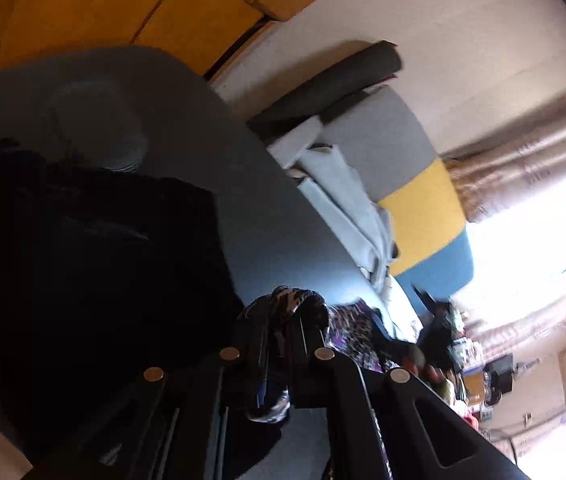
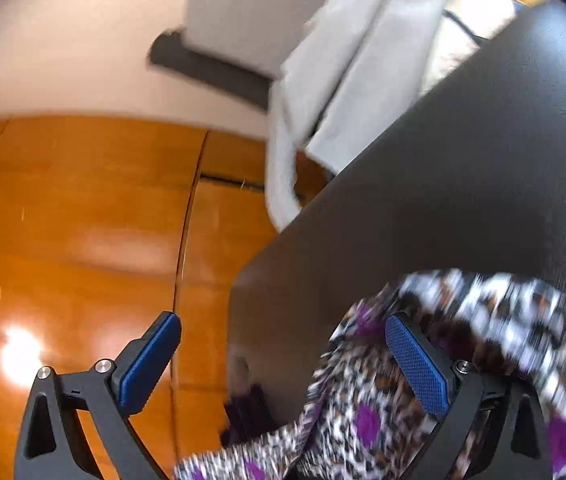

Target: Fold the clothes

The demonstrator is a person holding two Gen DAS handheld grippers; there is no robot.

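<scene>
A leopard-print garment with purple spots (image 1: 353,322) lies at the edge of the grey table (image 1: 279,236). My left gripper (image 1: 291,306) is shut on a bunched fold of it. In the right wrist view the same garment (image 2: 363,404) drapes over the table corner (image 2: 463,168) and around my right finger pad (image 2: 419,364). My right gripper (image 2: 283,320) stands open, with only bare table and floor between its blue pads. A black garment (image 1: 95,264) lies on the table to the left of my left gripper.
Pale grey cloths (image 1: 343,204) are piled along the table's far edge and hang over it (image 2: 343,64). Behind them is a grey, yellow and blue cushion (image 1: 423,208) and a dark roll (image 1: 335,76). Wooden floor (image 2: 83,220) lies beyond the table corner.
</scene>
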